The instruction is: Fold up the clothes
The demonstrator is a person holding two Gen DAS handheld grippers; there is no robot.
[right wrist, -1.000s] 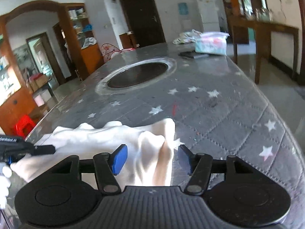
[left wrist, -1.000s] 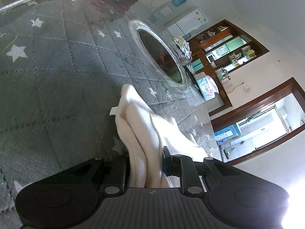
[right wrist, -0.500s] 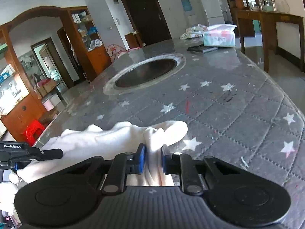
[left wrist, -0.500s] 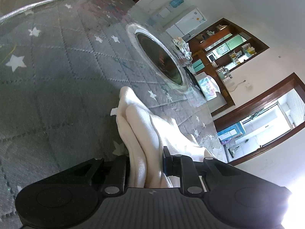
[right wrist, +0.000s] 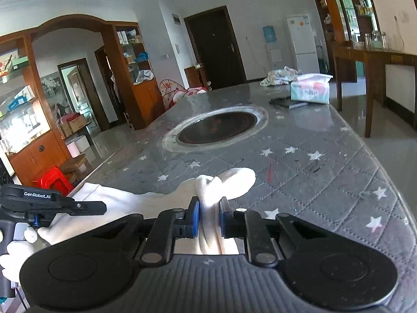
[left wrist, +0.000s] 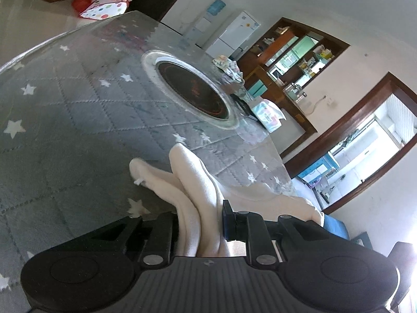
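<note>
While the left gripper (left wrist: 200, 224) clamps a bunched fold of the cream garment (left wrist: 192, 182), the right gripper (right wrist: 209, 220) pinches a second fold of it, its jaws having just been closing onto the cloth that now sits between the blue pads (right wrist: 194, 217). In the left wrist view the garment rises from the lower centre of the frame and trails toward the centre over the table (left wrist: 78, 120) (grey quilted cover, white stars). In the right wrist view the garment stretches from the lower centre toward the lower left, where the left gripper is visible at the frame edge, held by a white-gloved hand (right wrist: 15, 258). One rounded end of the cloth pokes past the right gripper just above its pads. A round cooktop (right wrist: 217, 129) is set into the table at mid frame. Near the far table edge, upper right of the right wrist view, sit a tissue pack (right wrist: 310, 90), a dark flat object (right wrist: 286, 102) and a crumpled patterned cloth (right wrist: 280, 75).
</note>
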